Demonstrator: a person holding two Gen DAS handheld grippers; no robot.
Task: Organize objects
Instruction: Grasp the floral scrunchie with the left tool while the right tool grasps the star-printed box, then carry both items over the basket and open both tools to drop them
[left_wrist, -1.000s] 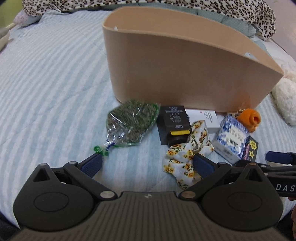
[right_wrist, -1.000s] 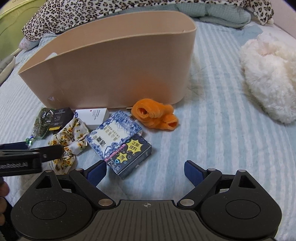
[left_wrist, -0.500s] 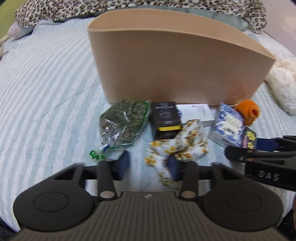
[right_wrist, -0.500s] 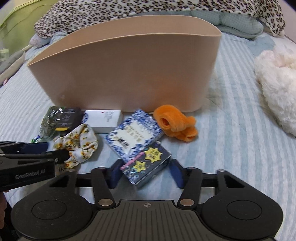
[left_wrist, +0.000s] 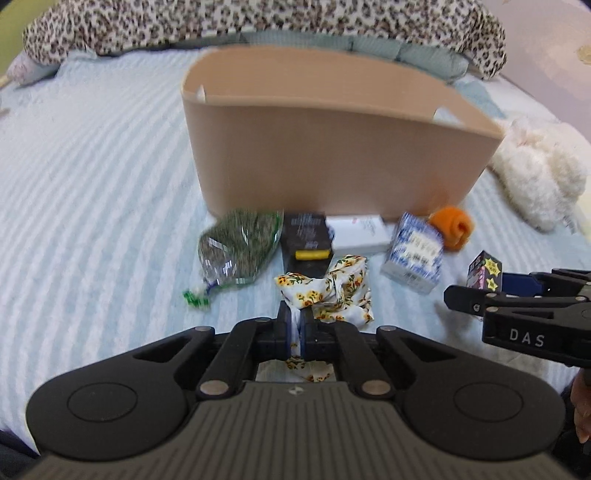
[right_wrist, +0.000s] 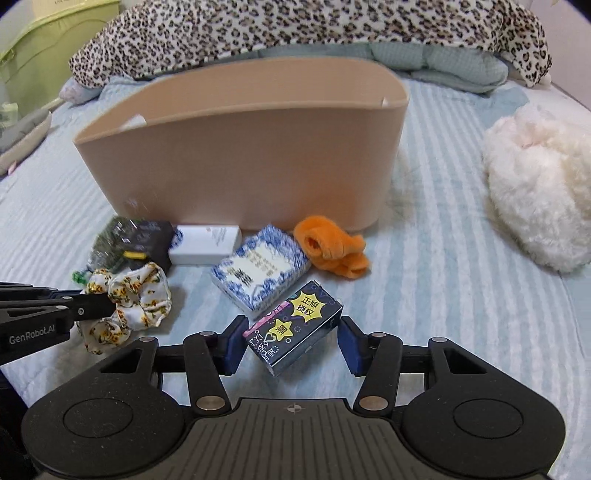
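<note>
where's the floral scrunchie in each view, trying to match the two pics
Left wrist view: the floral scrunchie sits at bottom centre, pinched between the shut jaws of the left gripper.
Right wrist view: the scrunchie is at lower left, beside the left gripper's fingers coming in from the left edge.
Shared landmark: the beige basket stands behind the row of items in both views.

We've got open striped bedding (right_wrist: 461, 295) right of the clutter, so easy passing there. Tan bin (right_wrist: 258, 166) walls off the back w/ boxes crammed against it, fluffy white plush (right_wrist: 535, 192) blocks far right.
</note>
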